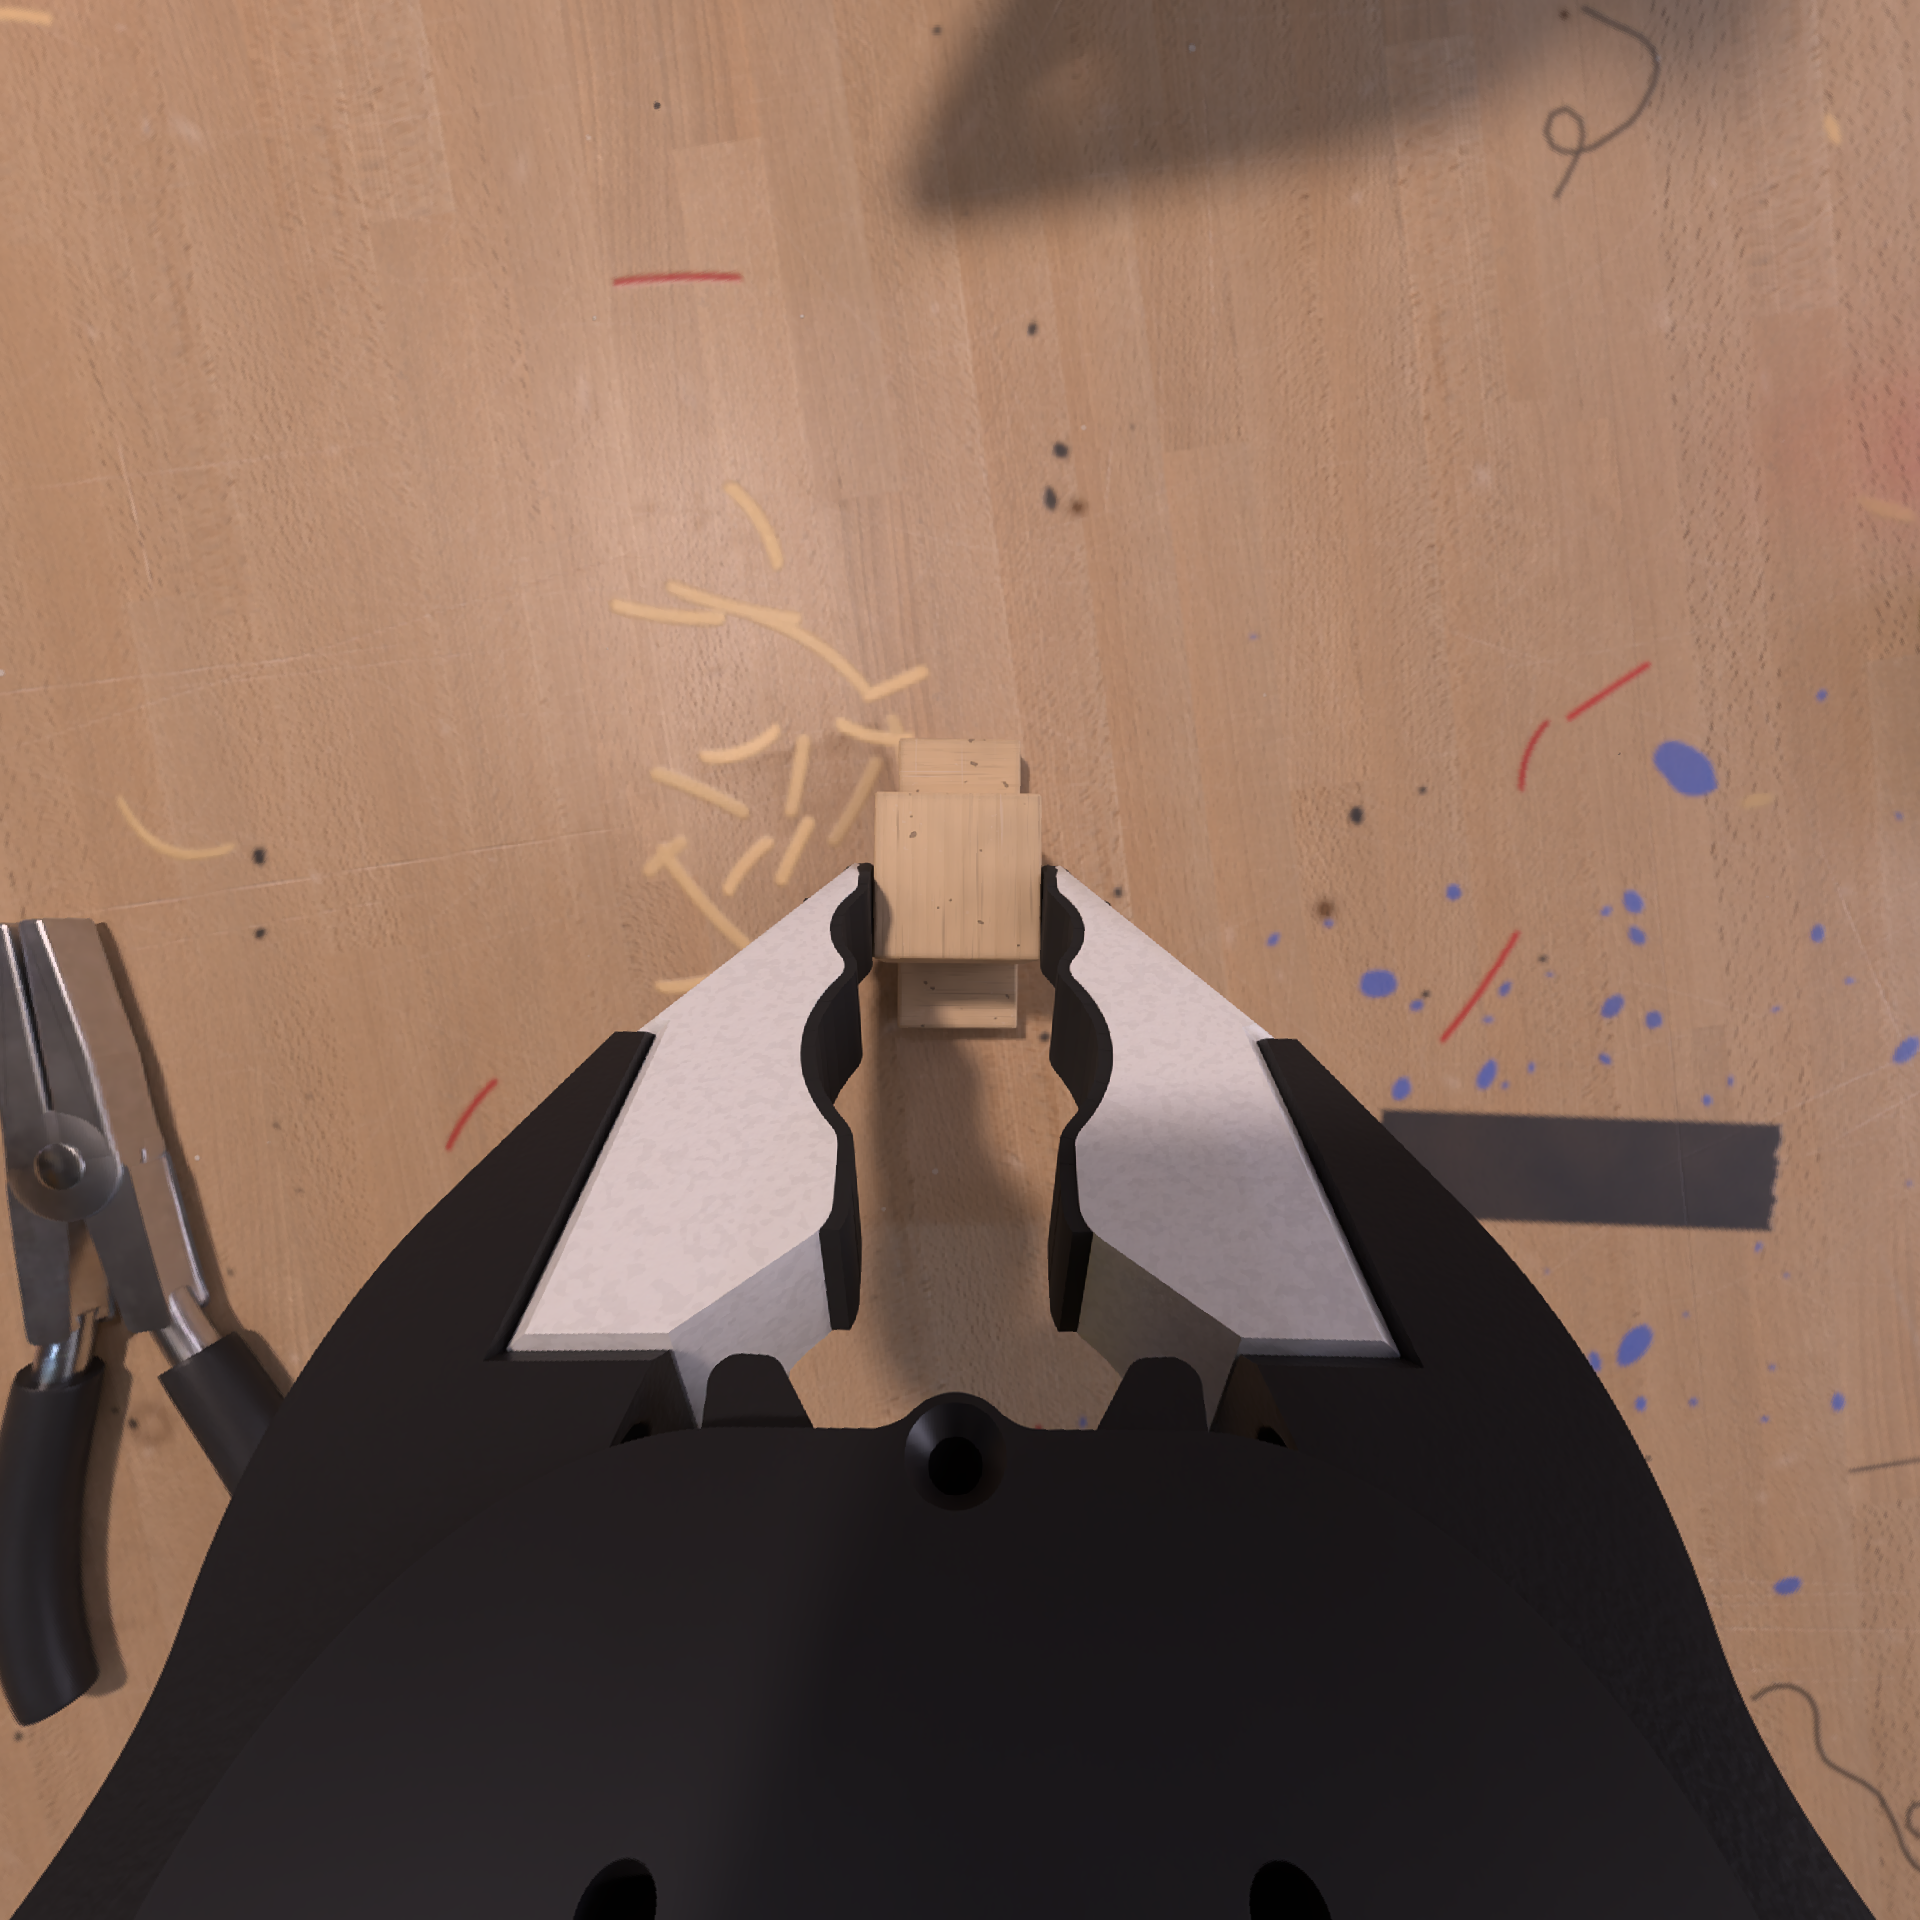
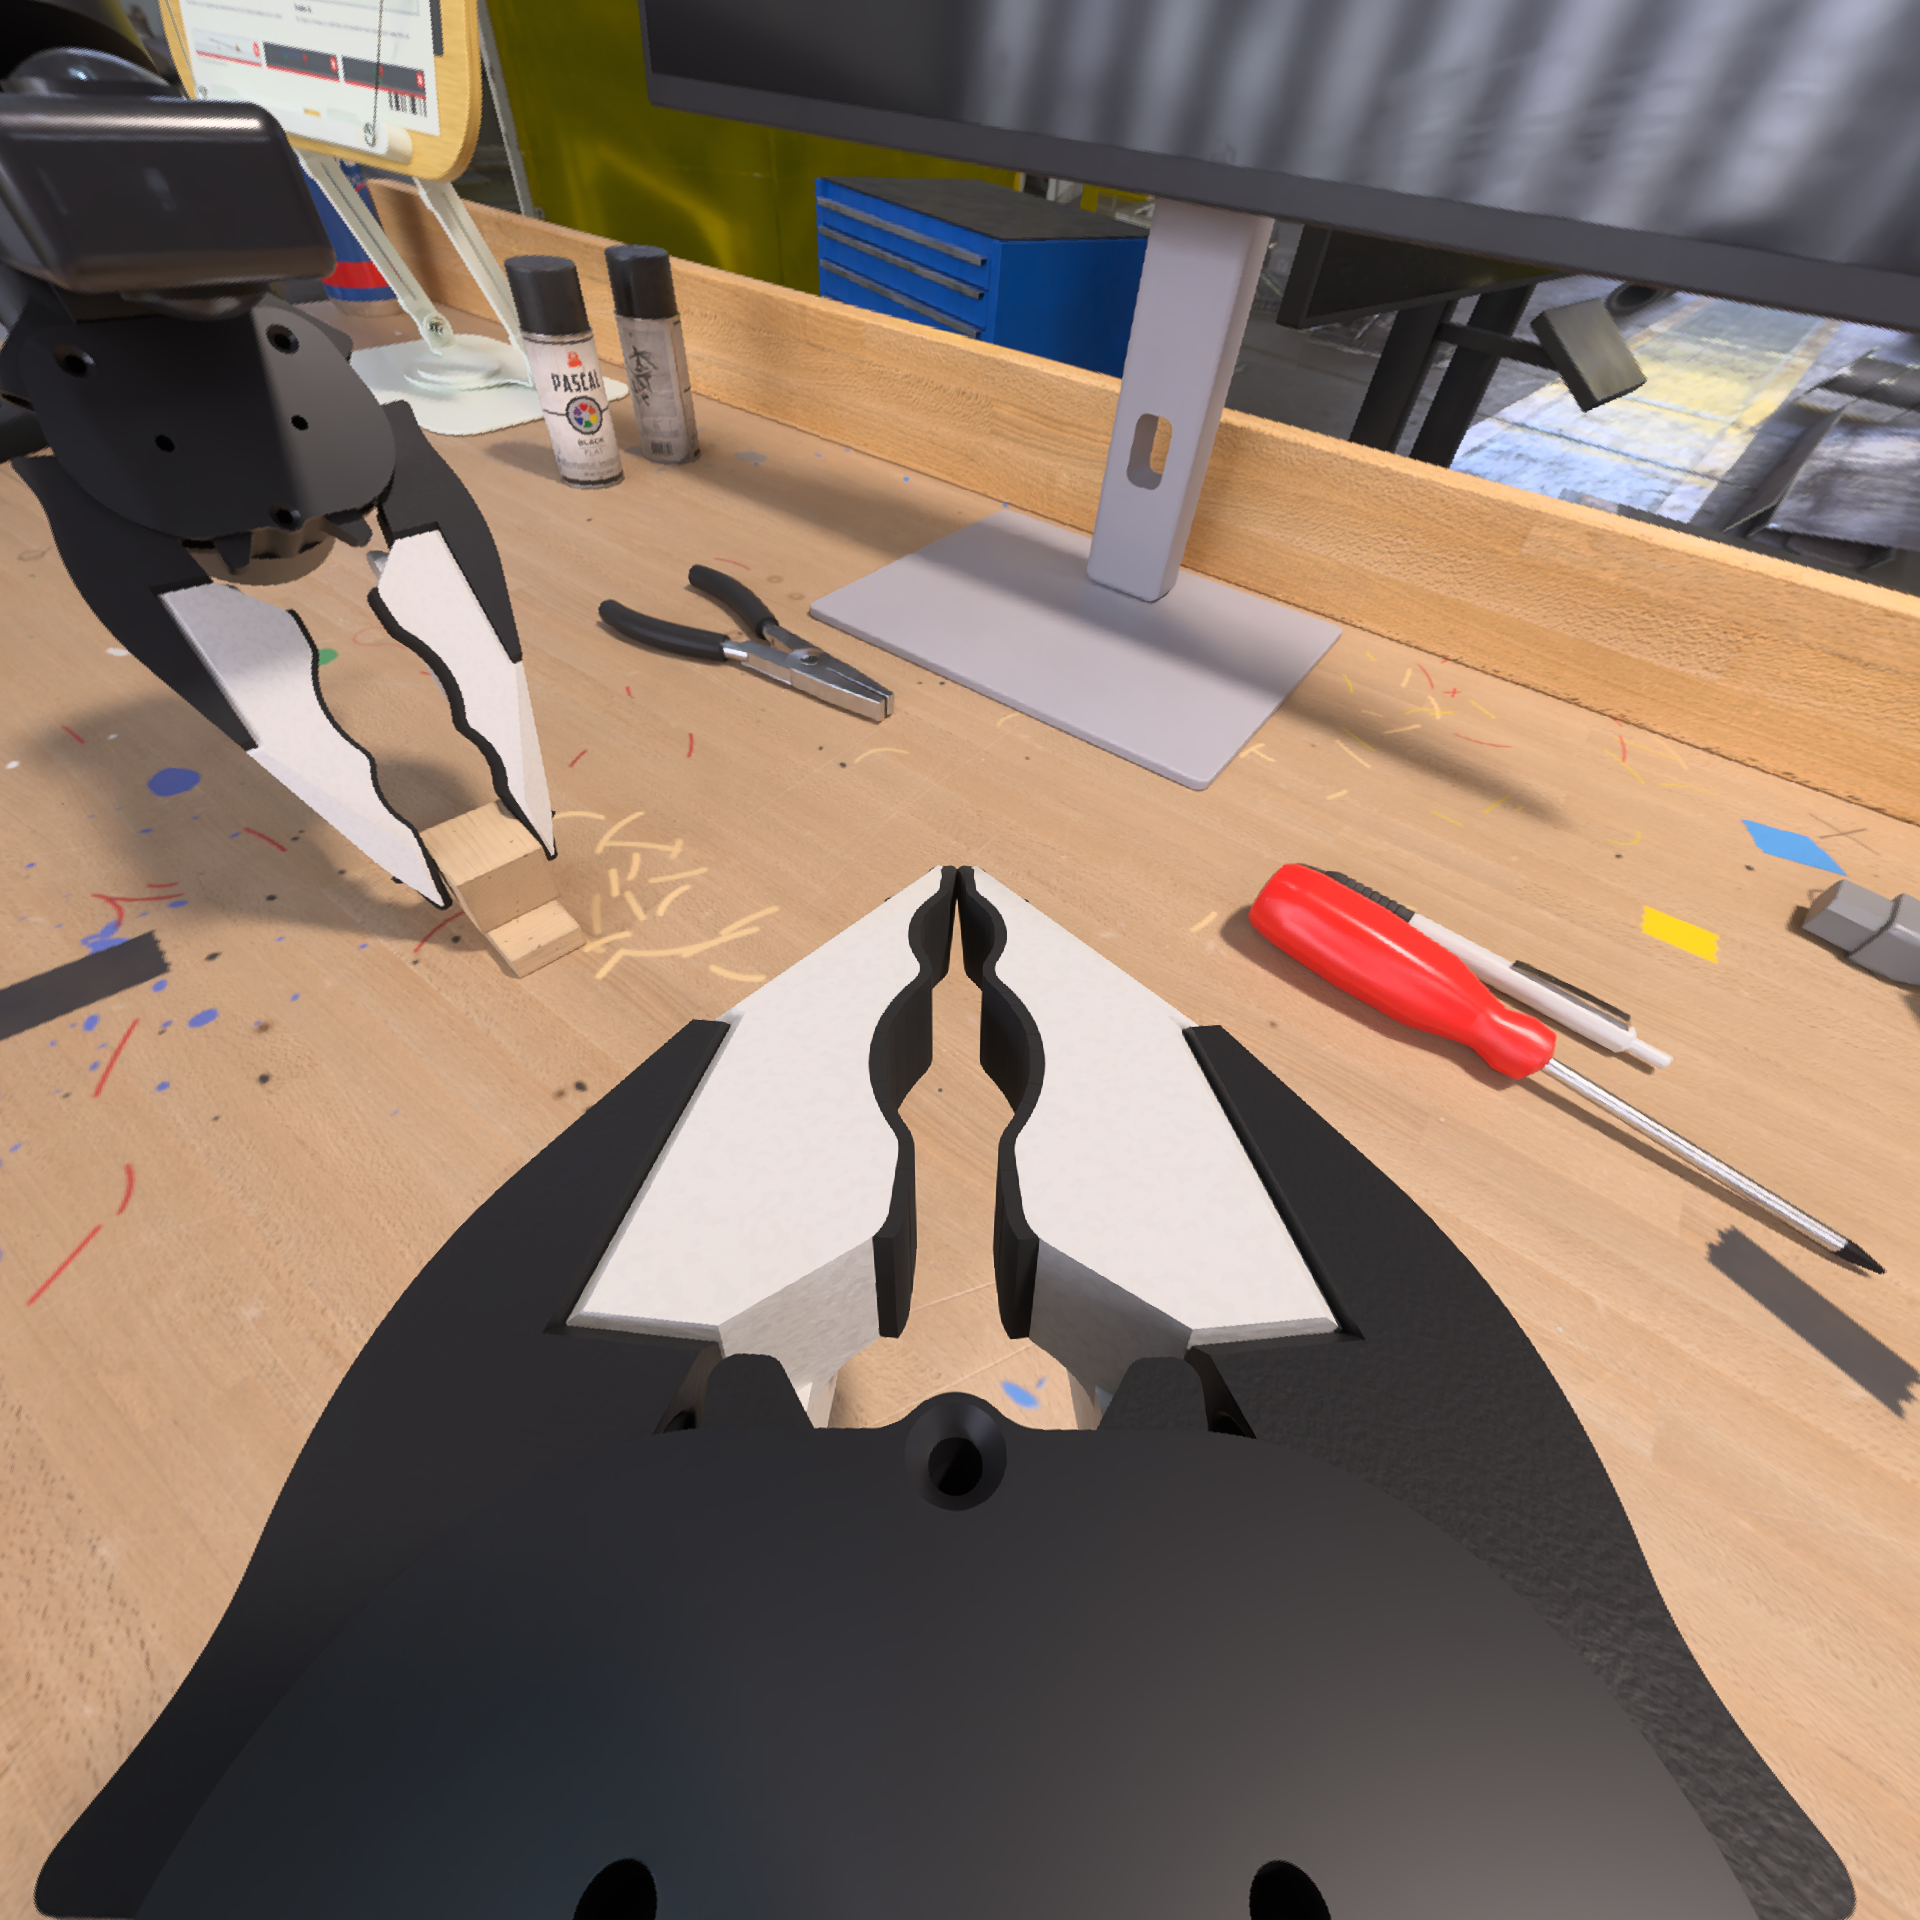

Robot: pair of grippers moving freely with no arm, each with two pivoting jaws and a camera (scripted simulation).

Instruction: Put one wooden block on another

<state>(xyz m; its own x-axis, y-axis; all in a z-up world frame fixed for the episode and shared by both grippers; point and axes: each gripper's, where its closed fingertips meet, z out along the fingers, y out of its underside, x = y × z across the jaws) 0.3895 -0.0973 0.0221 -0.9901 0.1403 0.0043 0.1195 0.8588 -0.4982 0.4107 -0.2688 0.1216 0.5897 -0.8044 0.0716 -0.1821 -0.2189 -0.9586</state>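
My left gripper (image 1: 956, 883) is shut on a pale wooden block (image 1: 956, 873), with a fingertip on each side. It holds this block directly over a second, longer wooden block (image 1: 956, 767) that lies flat on the bench and sticks out at both ends. In the right wrist view the left gripper (image 2: 488, 868) points down, and the held block (image 2: 483, 847) appears to rest on the lower block (image 2: 538, 937). I cannot tell whether any gap is left between them. My right gripper (image 2: 956, 878) is shut and empty, hovering above the bench to the right of the blocks.
Pliers (image 1: 94, 1226) lie left of the left gripper and also show in the right wrist view (image 2: 758, 649). A monitor stand (image 2: 1070, 644), two spray cans (image 2: 582, 374), a red screwdriver (image 2: 1392, 966) and a pen (image 2: 1538, 997) are on the bench. A raised wooden rail (image 2: 1351, 499) runs along the back.
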